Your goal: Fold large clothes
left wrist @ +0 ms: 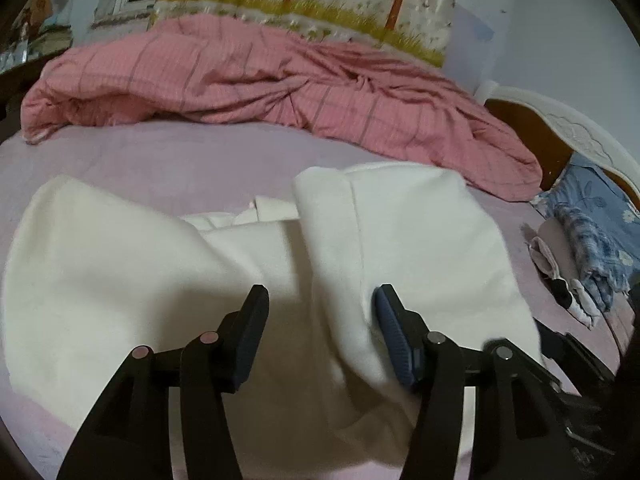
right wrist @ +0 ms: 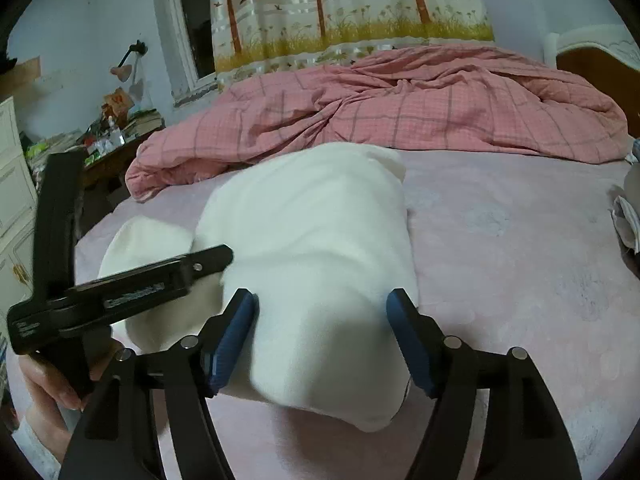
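Bed: pale lilac sheet (left wrist: 168,160) spans nearly the whole lower part of both views and bears everything below.
Quilt: pink checked quilt (left wrist: 248,80) lies crumpled along the far side of the bed, under the curtain.
Curtain: printed with trees and yellow grass, the curtain (right wrist: 340,8) hangs behind the quilt beside a dark window.
Garment: white fleece garment (left wrist: 132,272) lies on the sheet on the near side of the bed, well clear of the quilt; in the left wrist view it spreads wide to the left, with a folded-over panel on the right and a long fold running down between the fingers; in the right wrist view the same cloth (right wrist: 316,248) shows as a thick folded bundle with a smaller lobe to its left.
Headboard: white carved headboard (left wrist: 576,128) with brown panel, at the right edge.
Clothes pile: blue patterned clothes (left wrist: 592,240) lie heaped on the bed near the headboard, apart from the white garment.
Side table: cluttered table (right wrist: 116,136) stands past the bed's left edge.
Left gripper: left gripper (left wrist: 320,320) has its fingers spread apart over the garment, nothing pinched between the pads; the right pad touches the folded panel.
Right gripper: right gripper (right wrist: 322,328) is spread wide, its blue pads straddling the near end of the bundle without clamping it.
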`<action>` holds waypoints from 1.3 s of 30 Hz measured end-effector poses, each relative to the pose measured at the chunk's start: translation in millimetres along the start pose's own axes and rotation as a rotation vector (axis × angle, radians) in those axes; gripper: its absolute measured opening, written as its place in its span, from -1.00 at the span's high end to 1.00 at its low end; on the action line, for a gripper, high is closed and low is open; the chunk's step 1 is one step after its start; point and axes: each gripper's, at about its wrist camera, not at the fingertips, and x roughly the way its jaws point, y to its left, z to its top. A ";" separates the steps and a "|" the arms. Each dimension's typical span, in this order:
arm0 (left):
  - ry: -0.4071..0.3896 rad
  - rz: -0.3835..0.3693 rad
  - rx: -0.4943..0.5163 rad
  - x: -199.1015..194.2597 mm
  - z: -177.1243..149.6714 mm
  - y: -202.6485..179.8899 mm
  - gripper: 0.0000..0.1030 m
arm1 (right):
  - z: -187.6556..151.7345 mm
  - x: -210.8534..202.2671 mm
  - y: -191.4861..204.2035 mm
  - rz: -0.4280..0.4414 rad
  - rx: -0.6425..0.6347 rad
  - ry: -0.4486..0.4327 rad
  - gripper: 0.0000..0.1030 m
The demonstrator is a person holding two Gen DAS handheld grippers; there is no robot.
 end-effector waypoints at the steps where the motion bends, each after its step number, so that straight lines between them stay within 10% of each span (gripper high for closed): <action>1: -0.013 0.019 0.015 -6.9 -0.4 0.5 -0.09 | -1.0 0.5 0.9 -0.009 0.001 -0.007 -0.41; 11: -0.068 0.090 -0.147 -87.7 -28.6 52.6 -0.69 | -2.1 1.0 8.3 -0.057 -0.016 -0.032 -0.47; 14: -0.025 0.210 -0.222 -94.0 -44.7 73.1 -0.76 | -2.6 2.9 14.3 -0.074 -0.047 -0.026 -0.58; 22: 0.137 0.014 -0.478 -54.3 -66.6 131.1 -0.76 | -3.9 9.8 27.7 -0.093 -0.117 0.014 -0.96; 29: 0.053 0.071 -0.495 -29.6 -45.8 138.4 -0.76 | 3.2 17.0 34.5 -0.124 -0.109 0.074 -1.00; 31: 0.020 0.105 -0.495 -26.2 -41.5 143.4 -0.65 | 8.3 19.5 34.9 -0.127 -0.101 0.099 -1.00; 33: 0.002 0.167 -0.514 -26.4 -41.2 148.0 0.21 | 11.9 21.9 37.9 -0.144 -0.103 0.129 -1.00; 35: -0.025 0.140 -0.515 -31.5 -43.0 150.0 0.58 | 11.0 20.4 41.7 -0.163 -0.119 0.128 -1.00; 39: -0.139 0.162 -0.352 -58.2 -34.8 121.6 0.74 | 3.6 17.8 43.1 -0.177 -0.149 0.108 -1.00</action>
